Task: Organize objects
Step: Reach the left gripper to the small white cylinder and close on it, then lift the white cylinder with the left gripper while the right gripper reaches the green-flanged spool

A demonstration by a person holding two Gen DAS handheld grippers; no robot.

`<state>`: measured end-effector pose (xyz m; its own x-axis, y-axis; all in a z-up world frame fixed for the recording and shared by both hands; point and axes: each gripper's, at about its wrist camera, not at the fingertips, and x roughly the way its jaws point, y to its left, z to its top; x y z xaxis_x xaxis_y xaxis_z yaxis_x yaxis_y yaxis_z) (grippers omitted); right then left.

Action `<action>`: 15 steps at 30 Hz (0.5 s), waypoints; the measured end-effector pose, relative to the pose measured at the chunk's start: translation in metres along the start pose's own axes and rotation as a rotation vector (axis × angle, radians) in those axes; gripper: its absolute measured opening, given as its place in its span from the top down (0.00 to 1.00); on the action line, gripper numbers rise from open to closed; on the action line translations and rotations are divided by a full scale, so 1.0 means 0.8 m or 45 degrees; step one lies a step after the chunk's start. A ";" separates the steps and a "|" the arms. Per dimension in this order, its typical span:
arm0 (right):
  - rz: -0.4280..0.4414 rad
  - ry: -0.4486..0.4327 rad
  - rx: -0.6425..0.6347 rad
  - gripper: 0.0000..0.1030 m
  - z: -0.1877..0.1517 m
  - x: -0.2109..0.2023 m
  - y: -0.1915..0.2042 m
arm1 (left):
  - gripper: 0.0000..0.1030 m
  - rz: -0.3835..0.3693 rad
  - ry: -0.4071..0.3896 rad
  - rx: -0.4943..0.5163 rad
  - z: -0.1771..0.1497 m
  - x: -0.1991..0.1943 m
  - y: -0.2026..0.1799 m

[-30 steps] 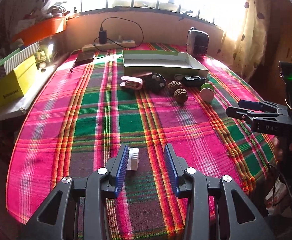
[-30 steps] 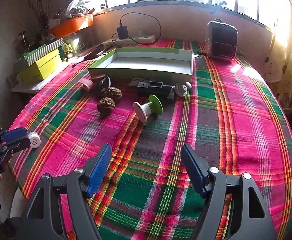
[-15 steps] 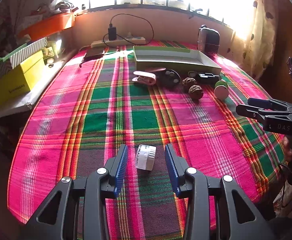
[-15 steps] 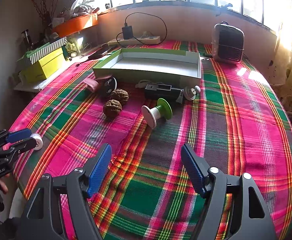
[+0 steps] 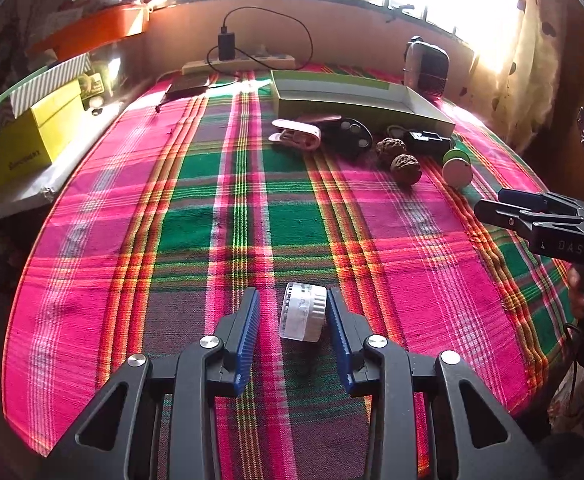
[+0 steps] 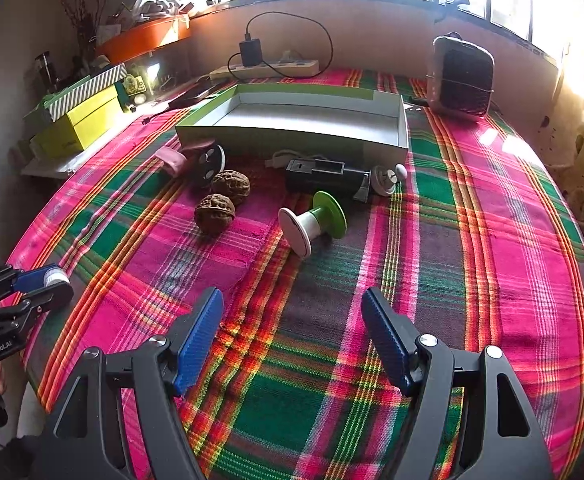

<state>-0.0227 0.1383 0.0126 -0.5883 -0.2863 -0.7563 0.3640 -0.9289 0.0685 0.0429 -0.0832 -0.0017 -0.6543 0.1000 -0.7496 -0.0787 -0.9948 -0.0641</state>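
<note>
A small white tape roll [image 5: 303, 311] lies on the plaid cloth between the open fingers of my left gripper [image 5: 293, 316], close to the right finger. It also shows in the right wrist view [image 6: 55, 275] beside the left gripper [image 6: 32, 284]. My right gripper [image 6: 292, 332] is open and empty above the cloth. An open green-and-white box [image 6: 292, 120] stands at the back. In front of it lie two walnuts [image 6: 222, 198], a green-and-white spool [image 6: 311, 222], a black device [image 6: 323, 174], a pink clip [image 6: 172, 160] and a black key fob [image 6: 208, 160].
A small heater [image 6: 461, 76] stands at the back right. A power strip with charger [image 6: 268, 66] lies by the wall. Yellow and striped boxes [image 6: 80, 112] sit on a shelf at the left. The table's edge [image 6: 32, 360] runs near the left gripper.
My left gripper has shifted left and forward, so the tape roll now sits between its fingers instead of outside the left finger. The right gripper has barely moved.
</note>
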 end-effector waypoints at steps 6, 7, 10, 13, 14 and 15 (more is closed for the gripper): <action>-0.014 0.014 0.006 0.30 0.004 0.006 -0.002 | 0.84 -0.002 -0.001 0.008 0.006 0.004 0.000; -0.017 0.013 0.010 0.30 0.005 0.006 -0.002 | 0.84 -0.001 -0.003 0.010 0.007 0.004 0.000; -0.032 0.011 0.015 0.30 0.008 0.008 -0.006 | 0.84 -0.015 -0.004 0.008 0.011 0.008 -0.001; -0.043 0.016 0.020 0.30 0.013 0.012 -0.009 | 0.84 -0.028 -0.003 0.012 0.017 0.013 -0.004; -0.041 0.013 0.019 0.30 0.015 0.012 -0.010 | 0.84 -0.030 -0.001 0.013 0.020 0.016 -0.005; -0.040 0.012 0.017 0.30 0.017 0.013 -0.011 | 0.84 -0.032 -0.001 0.014 0.024 0.018 -0.007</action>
<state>-0.0422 0.1405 0.0130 -0.5926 -0.2548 -0.7642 0.3357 -0.9405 0.0533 0.0195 -0.0758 0.0001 -0.6528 0.1254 -0.7471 -0.1037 -0.9917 -0.0759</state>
